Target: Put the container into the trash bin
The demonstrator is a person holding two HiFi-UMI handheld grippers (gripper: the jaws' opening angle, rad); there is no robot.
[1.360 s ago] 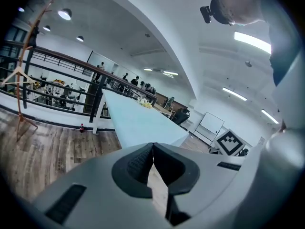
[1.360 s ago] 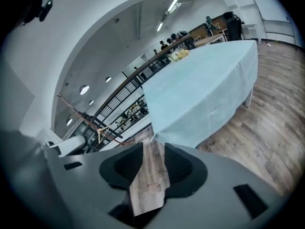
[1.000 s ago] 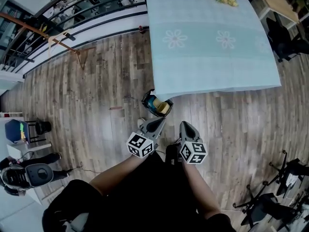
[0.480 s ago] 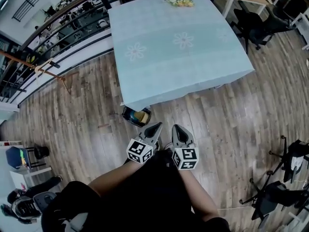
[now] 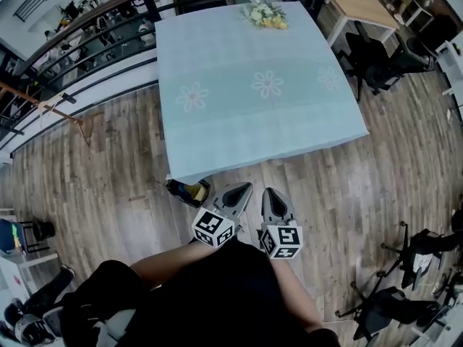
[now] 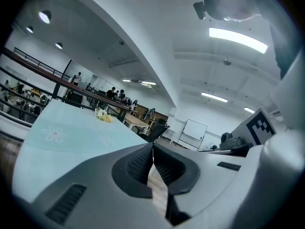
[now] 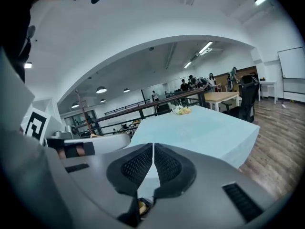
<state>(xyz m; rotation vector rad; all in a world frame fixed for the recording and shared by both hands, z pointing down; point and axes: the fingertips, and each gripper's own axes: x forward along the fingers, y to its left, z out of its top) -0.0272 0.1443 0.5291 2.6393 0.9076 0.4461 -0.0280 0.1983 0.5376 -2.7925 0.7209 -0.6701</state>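
A dark trash bin [image 5: 188,191] with yellow and blue things in it stands on the wood floor at the table's near left corner, partly under the cloth. My left gripper [image 5: 244,188] is just right of it, shut and empty. My right gripper [image 5: 270,192] is beside it, also shut with nothing in it. In the left gripper view the left gripper [image 6: 153,144] points level across the table. In the right gripper view the right gripper [image 7: 153,144] has its pads together, and a yellow bit of the bin's contents [image 7: 142,205] shows below them. I see no separate container.
A table with a pale blue flowered cloth [image 5: 246,85] fills the middle, with a bunch of flowers [image 5: 265,13] at its far edge. Office chairs [image 5: 383,56] stand to the right, tripods [image 5: 405,266] at the lower right, a railing [image 5: 79,42] at the far left.
Both grippers have come up and away from the bin, staying shut. The bin, straight ahead of the jaws a second ago, now lies to their left.
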